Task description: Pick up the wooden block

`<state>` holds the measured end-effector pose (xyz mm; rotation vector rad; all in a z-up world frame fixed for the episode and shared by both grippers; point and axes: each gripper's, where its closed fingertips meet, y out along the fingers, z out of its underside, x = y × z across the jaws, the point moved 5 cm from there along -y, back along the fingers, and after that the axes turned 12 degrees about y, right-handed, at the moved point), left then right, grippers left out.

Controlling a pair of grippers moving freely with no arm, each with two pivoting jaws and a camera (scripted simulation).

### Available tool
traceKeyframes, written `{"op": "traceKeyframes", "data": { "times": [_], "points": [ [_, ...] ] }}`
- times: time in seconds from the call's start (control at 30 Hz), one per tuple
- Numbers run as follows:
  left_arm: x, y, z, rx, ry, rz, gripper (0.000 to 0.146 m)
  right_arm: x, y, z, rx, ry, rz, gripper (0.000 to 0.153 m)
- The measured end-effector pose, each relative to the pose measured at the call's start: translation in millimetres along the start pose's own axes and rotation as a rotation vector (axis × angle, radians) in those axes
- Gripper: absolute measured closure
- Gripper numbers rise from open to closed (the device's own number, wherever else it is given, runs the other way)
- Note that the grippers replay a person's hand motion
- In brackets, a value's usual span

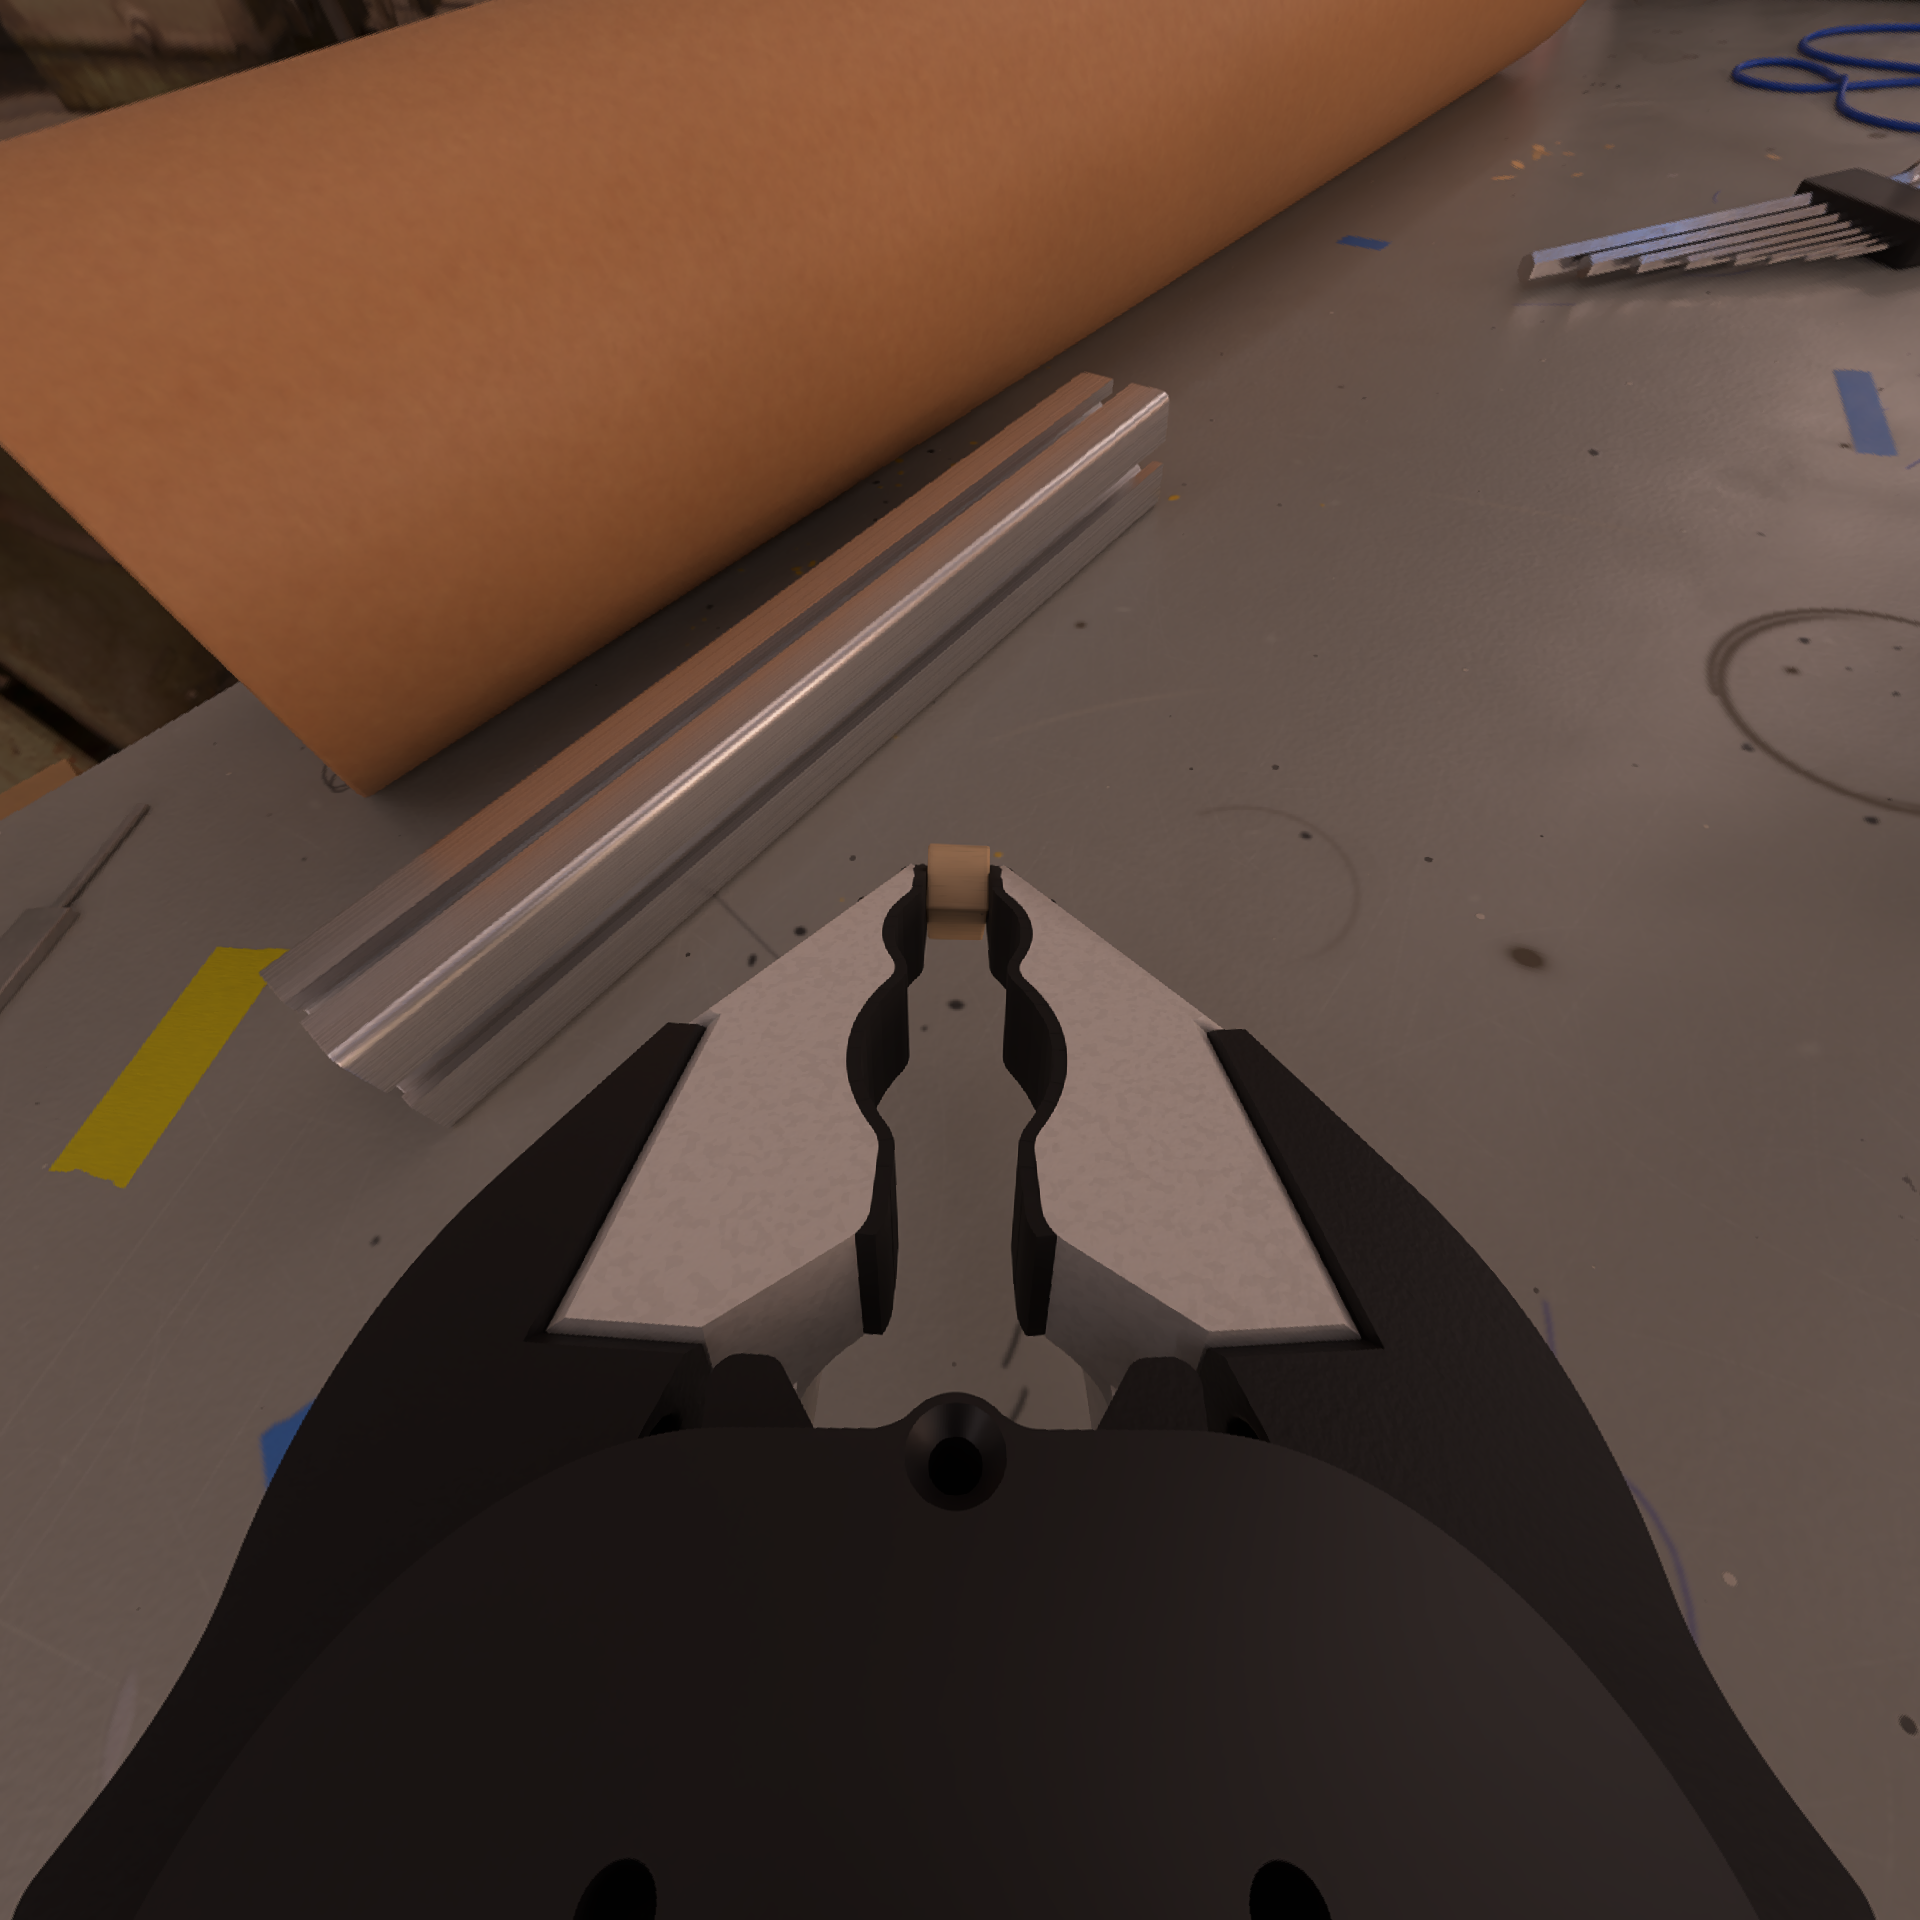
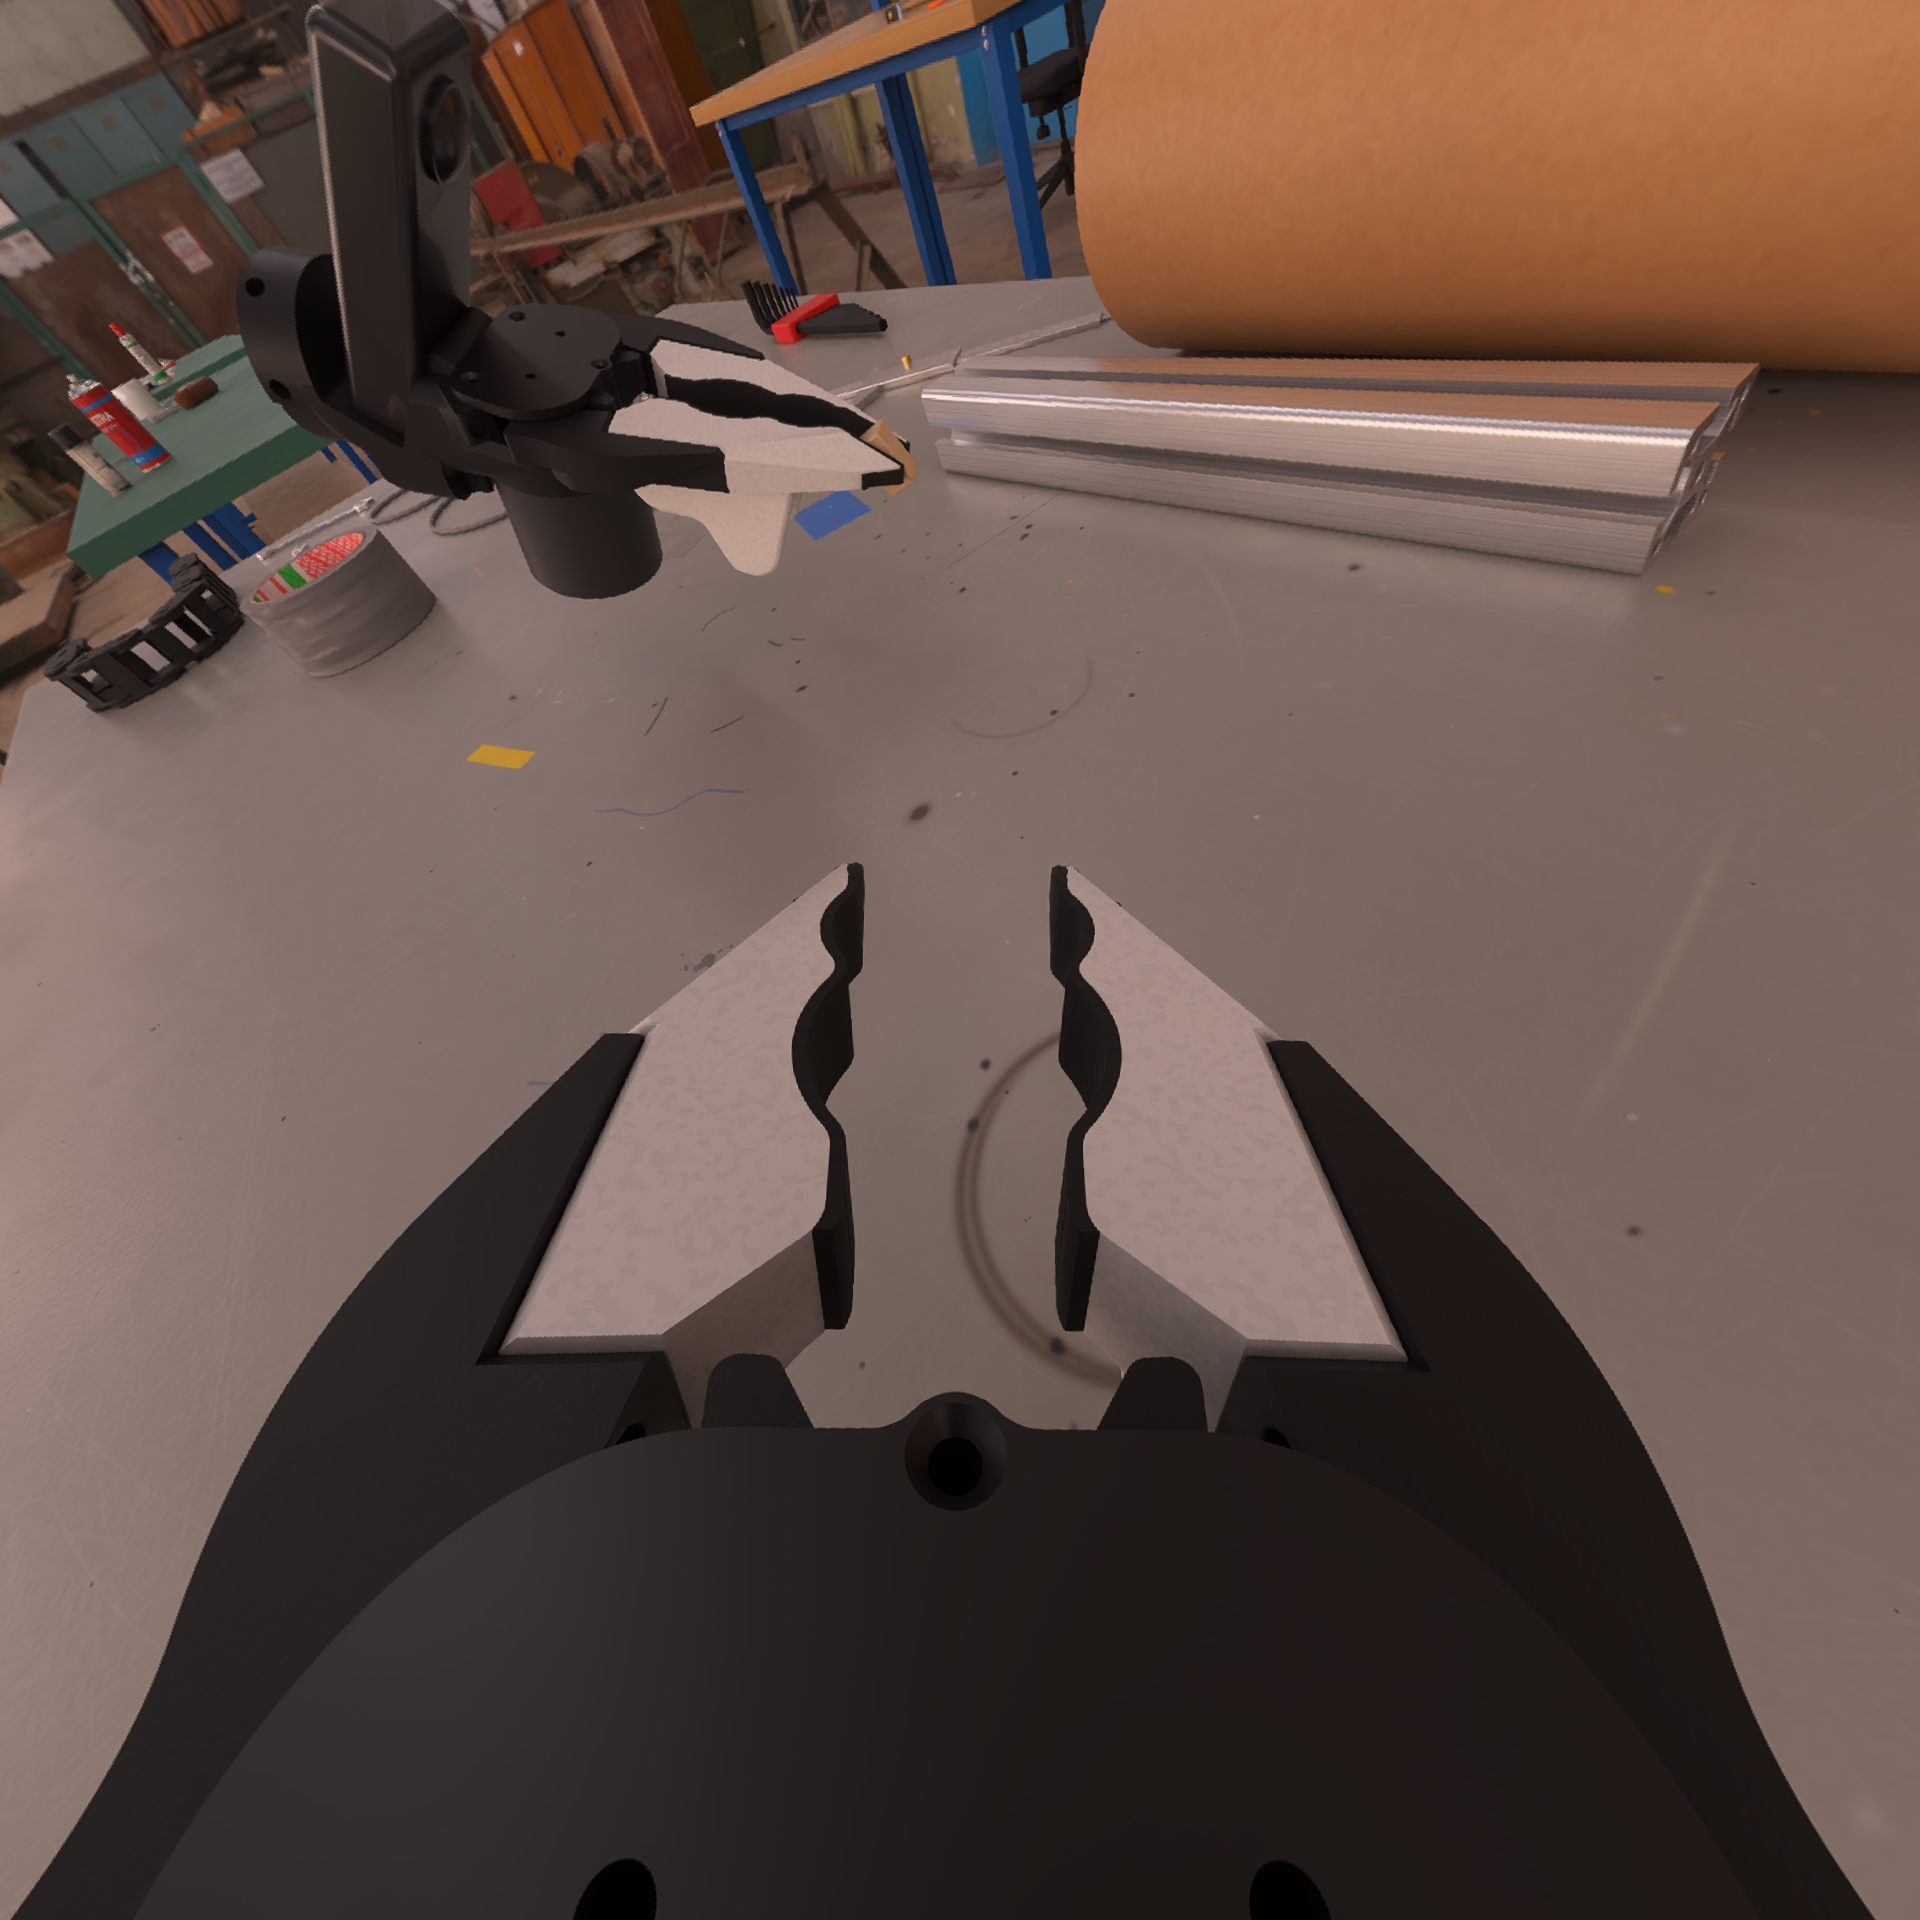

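The wooden block (image 1: 957,883) is small and pale tan. My left gripper (image 1: 957,902) is shut on it, pinching it between the very tips of its fingers. In the right wrist view the left gripper (image 2: 891,457) hangs above the grey table at the upper left, with the block (image 2: 900,454) at its tips, clear of the table top. My right gripper (image 2: 956,883) is open and empty, low over the table (image 2: 1455,935), well in front of the left one.
A long aluminium profile (image 1: 727,727) (image 2: 1330,447) lies beside a large brown cardboard roll (image 1: 623,312) (image 2: 1507,166). Hex key sets (image 1: 1745,234) (image 2: 810,312), a tape roll (image 2: 338,597), a black cable chain (image 2: 140,644), blue cable (image 1: 1860,78) and tape marks (image 1: 166,1060) lie around.
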<state>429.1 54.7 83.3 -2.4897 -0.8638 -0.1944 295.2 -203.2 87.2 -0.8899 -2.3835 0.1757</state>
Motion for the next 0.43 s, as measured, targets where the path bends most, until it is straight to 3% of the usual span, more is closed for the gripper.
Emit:
{"op": "traceKeyframes", "data": {
  "times": [0.23,0.43],
  "points": [
    [-1.2,-1.2,-2.1,-0.02,0.006,0.011,0.136,-0.1,0.1,0.0,0.001,0.002,-0.001,0.117],
    [-7.0,-13.4,-20.8,-0.188,0.045,0.085,0.136,-0.5,-0.1,-0.3,-0.001,0.006,-0.001,0.117]
  ]
}}
